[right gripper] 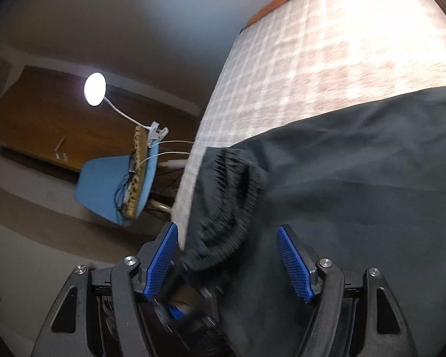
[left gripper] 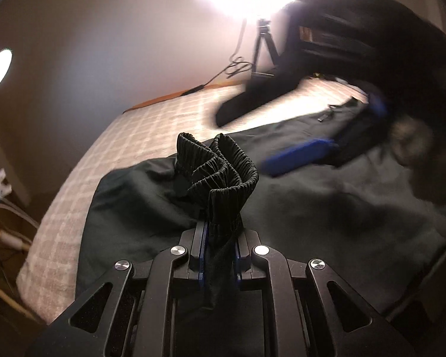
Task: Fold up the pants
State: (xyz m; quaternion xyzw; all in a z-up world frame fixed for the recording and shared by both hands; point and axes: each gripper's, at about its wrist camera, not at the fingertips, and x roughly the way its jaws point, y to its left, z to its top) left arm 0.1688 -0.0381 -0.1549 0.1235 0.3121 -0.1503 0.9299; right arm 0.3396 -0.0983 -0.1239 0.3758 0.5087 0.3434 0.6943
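The dark green-black pants point(left gripper: 312, 208) are spread across the checked beige bedspread point(left gripper: 151, 125), with the gathered black elastic waistband point(left gripper: 220, 172) bunched up near the left edge of the bed. The left gripper point(left gripper: 220, 238) has its jaws pressed together on the waistband fabric, pinching a fold that stands up in ruffles right in front of the camera. The right gripper point(right gripper: 227, 255) has its jaws spread wide, blue ribbed pads point(right gripper: 295, 263) on either side of the waistband, nothing clamped (pretty blurry there, so contact is hard to call). In the left wrist view it shows as a blue-tipped smear point(left gripper: 300, 154) over the pants, further right. Off the bed's left side sit a round white clip lamp point(right gripper: 95, 89) and a light blue chair point(right gripper: 110, 190). A bright light on a black tripod point(left gripper: 263, 50) stands at the far end.
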